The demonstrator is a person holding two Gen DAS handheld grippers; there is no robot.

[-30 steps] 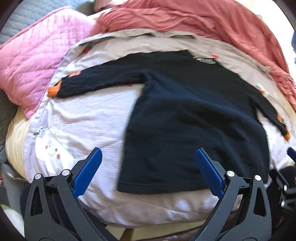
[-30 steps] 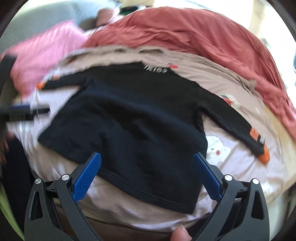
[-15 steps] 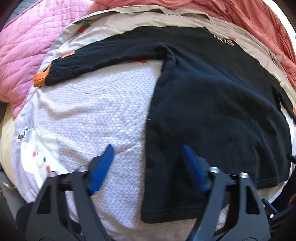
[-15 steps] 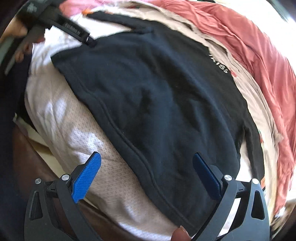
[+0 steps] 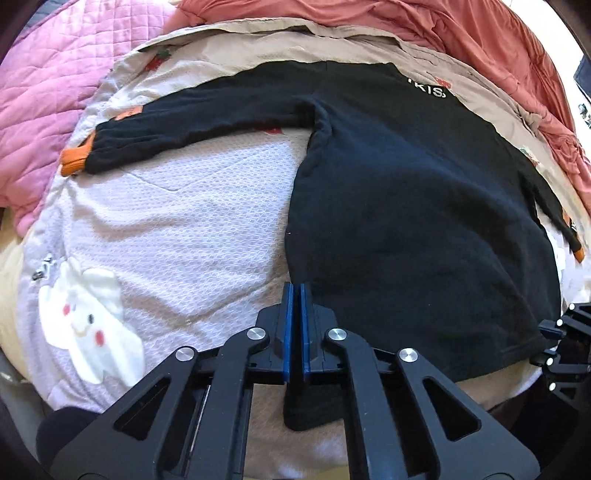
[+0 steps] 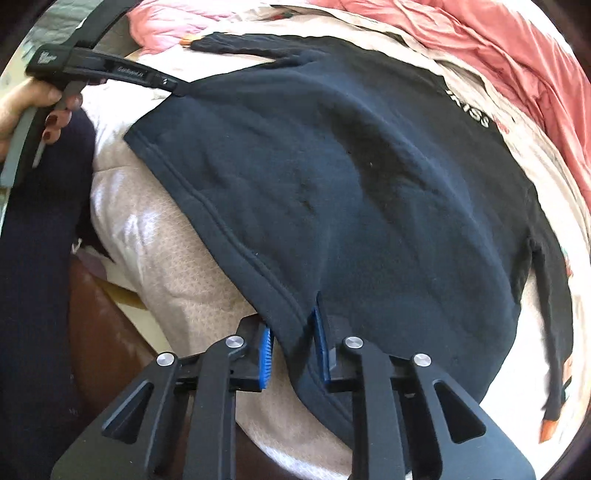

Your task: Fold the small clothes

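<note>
gripping: both grippers have just been closing on the hem of the black sweater, one at each bottom corner, ready for the first fold.
bedding: the white quilted blanket carries the work; it is soft and mounded, so a fold laid on it needs smoothing flat.
sweater: it lies spread face down or back up (cannot tell which) on the blanket, sleeves out to both sides, collar at the far edge near the salmon cover.
hem: it runs along the near edge, with both lower corners hanging slightly over the blanket's slope.
left gripper: blue pads drawn together at the left lower corner, the fabric edge pinched between them; the bite looks thin, so a slow lift suits it.
right gripper: jaws narrowed on a bunched fold of hem at the right corner, cloth visibly pressed between the pads.
next move, as a judgement: lifting both corners evenly and carrying them toward the collar keeps the hem straight; uneven height would skew the fold.
risk: the left corner may slip out.
</note>
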